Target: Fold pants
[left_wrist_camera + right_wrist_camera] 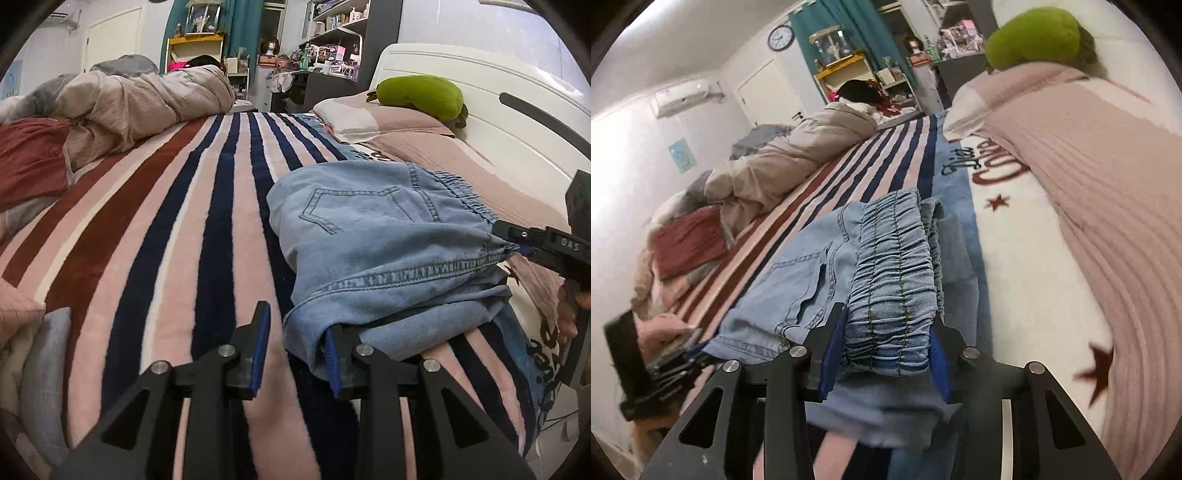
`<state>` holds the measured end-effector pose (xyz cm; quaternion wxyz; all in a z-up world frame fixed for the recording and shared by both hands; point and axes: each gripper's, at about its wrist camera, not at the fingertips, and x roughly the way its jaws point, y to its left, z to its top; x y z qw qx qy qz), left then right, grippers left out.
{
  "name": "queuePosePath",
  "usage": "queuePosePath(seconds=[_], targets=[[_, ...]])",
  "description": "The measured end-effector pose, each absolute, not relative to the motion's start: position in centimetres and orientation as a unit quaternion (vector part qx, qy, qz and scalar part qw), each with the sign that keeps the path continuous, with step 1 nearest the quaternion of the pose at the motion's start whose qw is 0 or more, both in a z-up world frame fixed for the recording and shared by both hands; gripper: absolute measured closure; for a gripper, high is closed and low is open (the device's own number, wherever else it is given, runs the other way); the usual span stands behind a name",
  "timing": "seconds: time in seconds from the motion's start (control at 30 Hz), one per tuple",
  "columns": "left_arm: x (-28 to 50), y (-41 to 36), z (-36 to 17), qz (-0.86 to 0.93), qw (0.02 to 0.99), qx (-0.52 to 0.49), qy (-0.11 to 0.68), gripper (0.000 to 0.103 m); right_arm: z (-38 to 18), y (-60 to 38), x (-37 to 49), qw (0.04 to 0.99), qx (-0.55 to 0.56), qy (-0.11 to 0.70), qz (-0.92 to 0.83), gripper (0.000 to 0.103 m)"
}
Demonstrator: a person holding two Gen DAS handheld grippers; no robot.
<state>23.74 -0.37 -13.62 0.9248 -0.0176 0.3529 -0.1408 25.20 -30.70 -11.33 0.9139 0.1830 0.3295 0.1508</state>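
Observation:
Light blue denim pants [388,240] lie folded into a thick bundle on the striped bedspread [166,221], back pocket up. My left gripper [295,343] is open at the bundle's near left corner, its right finger tucked under the hem edge, nothing clamped. My right gripper [886,339] is open with the elastic waistband [894,280] lying between its blue pads, not squeezed. The right gripper also shows in the left wrist view [517,240] at the waistband edge. The left gripper shows in the right wrist view [683,354] at the hem.
A pink pillow [406,129] with a green plush toy [421,96] lies beyond the pants by the white headboard [480,85]. A bunched beige duvet [140,103] and a red cloth [29,162] lie on the far left. Shelves and a desk stand behind the bed.

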Motion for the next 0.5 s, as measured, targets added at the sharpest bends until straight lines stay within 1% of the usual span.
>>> queuePosePath(seconds=[0.17,0.23,0.27,0.3,0.33,0.37,0.47,0.5], targets=[[23.4,-0.1,-13.5,-0.140,0.925,-0.023,0.353,0.078,-10.0,-30.9,23.3,0.911,0.207,0.317,0.163,0.072],[23.3,0.0,-13.6,-0.140,0.924,-0.026,0.355,0.075,-9.6,-31.1,23.0,0.909,0.210,0.318,0.167,0.072],[23.3,0.1,-13.6,-0.142,0.923,-0.025,0.357,0.070,-9.6,-30.9,23.1,0.910,0.199,0.323,0.165,0.072],[23.2,0.1,-13.7,-0.145,0.920,-0.020,0.363,0.061,-9.9,-30.8,23.2,0.912,0.183,0.331,0.158,0.071],[23.1,0.2,-13.6,-0.150,0.919,-0.018,0.363,0.057,-10.5,-30.8,23.5,0.911,0.174,0.343,0.151,0.068],[22.9,0.4,-13.5,-0.156,0.919,-0.022,0.362,0.050,-11.1,-31.0,23.8,0.906,0.174,0.357,0.145,0.066],[22.1,1.3,-12.3,-0.189,0.914,-0.045,0.357,0.041,-11.9,-31.6,24.0,0.898,0.183,0.374,0.142,0.058],[21.9,1.7,-11.5,-0.196,0.915,-0.053,0.348,0.037,-11.5,-31.8,23.8,0.902,0.178,0.369,0.140,0.052]])
